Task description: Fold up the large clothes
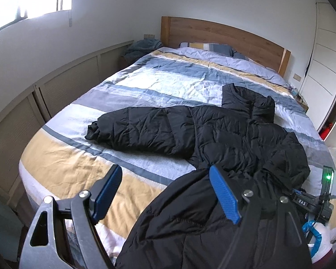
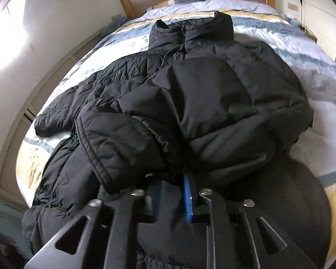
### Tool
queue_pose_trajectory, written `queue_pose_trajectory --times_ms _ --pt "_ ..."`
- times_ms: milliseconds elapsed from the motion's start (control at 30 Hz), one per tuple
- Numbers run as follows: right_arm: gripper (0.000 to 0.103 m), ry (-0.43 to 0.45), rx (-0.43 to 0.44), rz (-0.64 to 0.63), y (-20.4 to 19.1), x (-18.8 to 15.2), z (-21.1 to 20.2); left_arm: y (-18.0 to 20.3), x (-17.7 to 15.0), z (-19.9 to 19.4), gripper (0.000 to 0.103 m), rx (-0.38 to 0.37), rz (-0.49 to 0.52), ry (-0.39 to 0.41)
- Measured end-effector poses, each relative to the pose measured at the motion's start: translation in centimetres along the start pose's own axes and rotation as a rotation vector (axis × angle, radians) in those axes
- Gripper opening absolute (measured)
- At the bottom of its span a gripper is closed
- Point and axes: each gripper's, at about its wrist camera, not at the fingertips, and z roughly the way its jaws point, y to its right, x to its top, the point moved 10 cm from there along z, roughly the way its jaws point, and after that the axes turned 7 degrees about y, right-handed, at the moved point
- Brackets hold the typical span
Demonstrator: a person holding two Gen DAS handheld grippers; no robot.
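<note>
Two grippers, one jacket, one bed on my feeds. Left gripper: fingers spread wide, nothing between them, hovering over the near hem. My right gripper is clenched on a bunched fold of the black puffer jacket; blue pad just visible under the fabric. Jacket lies on the striped duvet toward the foot of the bed, quilted, creased, collar pointing at the headboard. One sleeve stretched out flat to the left; the other side is folded in over the body. Beyond: two pillows as far as I can count, one wooden headboard.
</note>
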Motion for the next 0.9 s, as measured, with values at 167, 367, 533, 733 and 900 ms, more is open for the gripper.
queue_pose_trajectory --times_ms 167,367,533,733,900 --pt "0.048 0.012 0.059 -0.022 -2.0 -1.2 -1.1 1.2 -0.3 -1.6 0.08 -0.005 -0.02 -0.022" --pt "0.048 0.089 0.103 -0.015 -0.9 -0.8 -5.4 3.7 -1.2 -2.6 0.08 0.001 -0.01 -0.044" --pt "0.048 0.138 0.047 0.028 4.3 0.0 -7.7 7.8 -2.9 -0.7 0.08 -0.006 0.031 -0.117" --pt "0.048 0.177 -0.005 0.05 9.2 2.3 -8.1 16.9 -4.5 2.9 0.08 -0.099 0.112 -0.162" --pt "0.049 0.206 -0.01 0.07 11.7 6.1 -6.5 23.5 -4.3 6.8 0.08 -0.139 0.156 -0.175"
